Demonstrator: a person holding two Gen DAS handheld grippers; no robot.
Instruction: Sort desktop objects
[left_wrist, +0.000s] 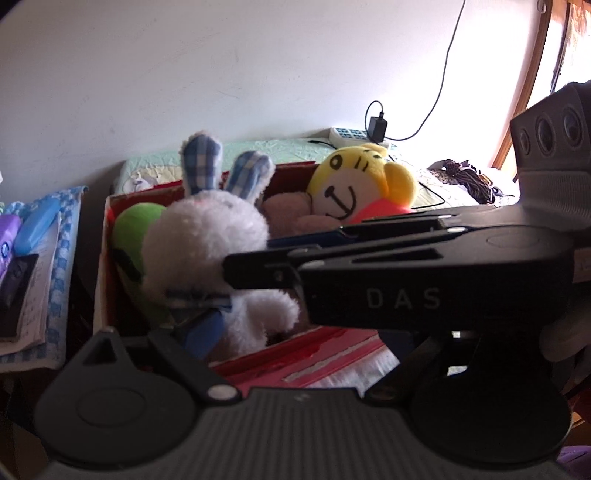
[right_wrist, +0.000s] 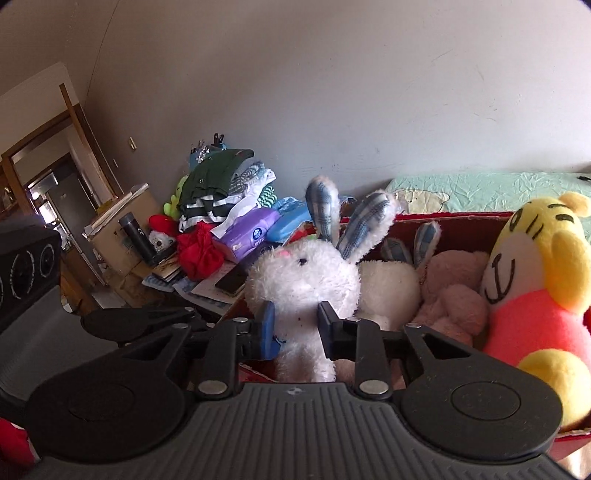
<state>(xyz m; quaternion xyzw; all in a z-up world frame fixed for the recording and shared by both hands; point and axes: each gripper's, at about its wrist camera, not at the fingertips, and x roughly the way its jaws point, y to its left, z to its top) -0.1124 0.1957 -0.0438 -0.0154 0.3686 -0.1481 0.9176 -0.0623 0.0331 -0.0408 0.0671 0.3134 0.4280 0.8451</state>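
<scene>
Right gripper (right_wrist: 295, 325), black with blue-padded fingers (right_wrist: 266, 325): jaws narrowed against the body of a white fluffy plush rabbit with blue-checked ears (right_wrist: 306, 280), one pad on each flank, pressing the fur. Left gripper (left_wrist: 207, 325): black, of the same make; only its left blue pad shows, low beside the rabbit's body, the other finger hidden behind the right gripper's arm crossing that view, so whether it grips anything cannot be told. Rabbit: upright at the near end of a red cardboard box (left_wrist: 107, 221), ears raised above the rim. Box contents, both views: a pale pink plush toy (right_wrist: 454, 291) in the middle and a yellow plush tiger with a white face and coral shirt (right_wrist: 532, 288) at the right end. Left wrist view only: a green plush toy (left_wrist: 133, 229) behind the rabbit at the box's left end, a white power strip with a black charger (left_wrist: 354, 134) on the mint-green cover (left_wrist: 258, 151) by the wall. Right wrist view only: the rabbit's face, a second white plush with checked ears (right_wrist: 391, 280) just behind it, a purple tissue pack (right_wrist: 247, 232), a red cloth (right_wrist: 199, 251), a black flask (right_wrist: 136, 232) and piled clothes (right_wrist: 218, 181) left of the box.
</scene>
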